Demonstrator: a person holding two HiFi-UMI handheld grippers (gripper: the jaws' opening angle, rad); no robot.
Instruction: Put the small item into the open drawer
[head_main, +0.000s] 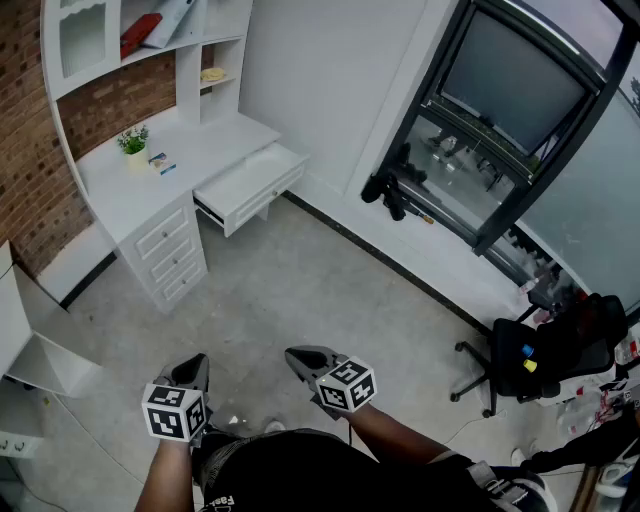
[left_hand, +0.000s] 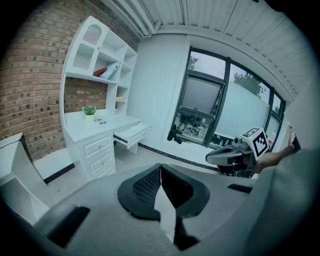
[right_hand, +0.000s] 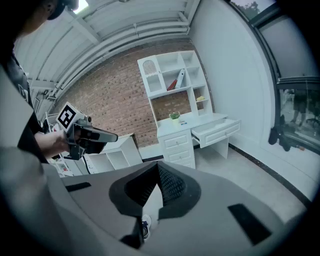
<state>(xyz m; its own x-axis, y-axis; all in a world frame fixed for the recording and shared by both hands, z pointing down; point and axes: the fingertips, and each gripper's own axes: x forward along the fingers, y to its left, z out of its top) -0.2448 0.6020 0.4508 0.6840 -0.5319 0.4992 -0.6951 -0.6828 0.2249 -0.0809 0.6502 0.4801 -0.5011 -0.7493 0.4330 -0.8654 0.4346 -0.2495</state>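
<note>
Distance is your first concern. In the head view the left gripper (head_main: 194, 364) and the right gripper (head_main: 298, 356) hang low in front of you, both empty and well apart from the white desk (head_main: 205, 145). The small item (head_main: 162, 164), flat and too small to identify, lies on the desktop just beside the potted plant (head_main: 134, 143), back from the front edge. The open drawer (head_main: 250, 183) juts out under the desktop's right end. Walk in until both are within easy reach.

The left gripper view shows its jaws pressed together on nothing, with the desk far ahead and the item (left_hand: 100, 121) near the plant. Spread the jaws before you come down on the item.

The right gripper view shows the same: jaws closed tip to tip, nothing between them, and the drawer (right_hand: 216, 131) in plain sight. Grip the item with one tool, probably across its narrow sides, and lower it inside the drawer rather than dropping it from the rim.
</note>
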